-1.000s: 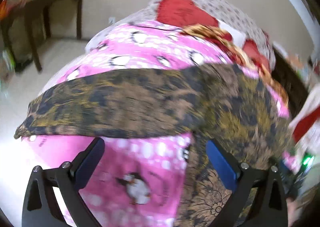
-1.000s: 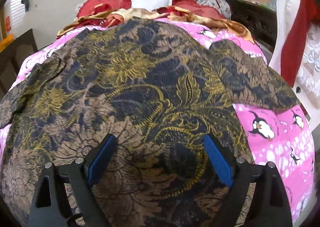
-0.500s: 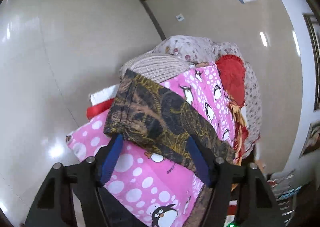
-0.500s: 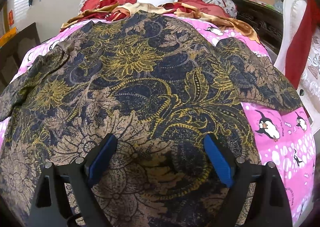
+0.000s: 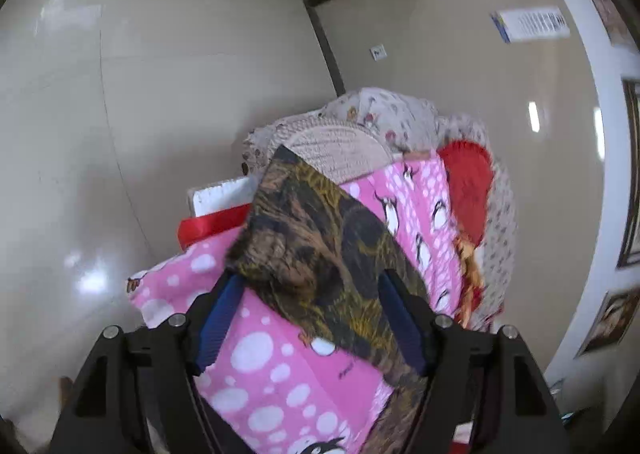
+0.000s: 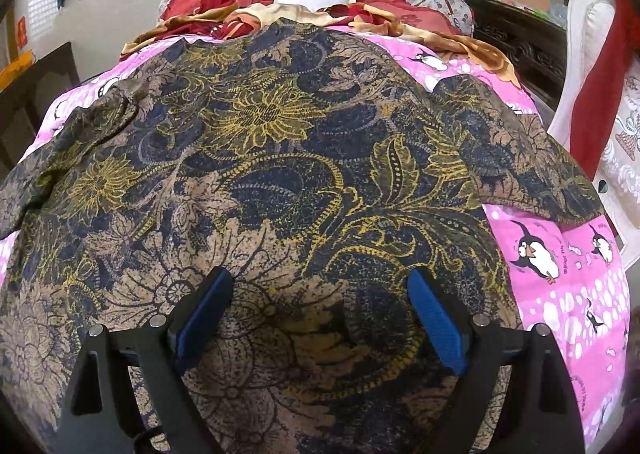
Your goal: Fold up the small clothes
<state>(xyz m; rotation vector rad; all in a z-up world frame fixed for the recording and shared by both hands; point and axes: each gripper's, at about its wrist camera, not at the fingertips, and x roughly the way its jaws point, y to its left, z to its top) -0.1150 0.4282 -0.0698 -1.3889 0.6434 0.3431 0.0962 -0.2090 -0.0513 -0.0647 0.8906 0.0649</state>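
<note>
Two grippers in play, and your left gripper [image 5: 310, 308] has the busier view. The dark brown and navy garment with a gold floral print [image 5: 320, 254] runs as a sleeve-like strip across the pink penguin-print blanket [image 5: 280, 374], and its end lies right between your blue pads [image 5: 218, 320]. The jaws are easing apart a touch, spread wide either side of the cloth; I can't see the pads pressing on it, so call it unclamped. Beyond the strip sit a beige knitted cushion [image 5: 340, 150] and a red pillow [image 5: 468, 182] at the head of the bed.

Over to the right wrist view: your right gripper [image 6: 320, 314] hangs over the garment's broad body [image 6: 280, 158], which lies spread flat over the blanket [image 6: 560, 294], one sleeve trailing off to the right. Jaws wide apart, nothing between them but the cloth beneath.

This fabric looks thin, light and limp, so it should drape and slide rather than hold a crease. Pinch it at a hem or sleeve end, close to the edge, and carry it low so the fold lands flat.
</note>
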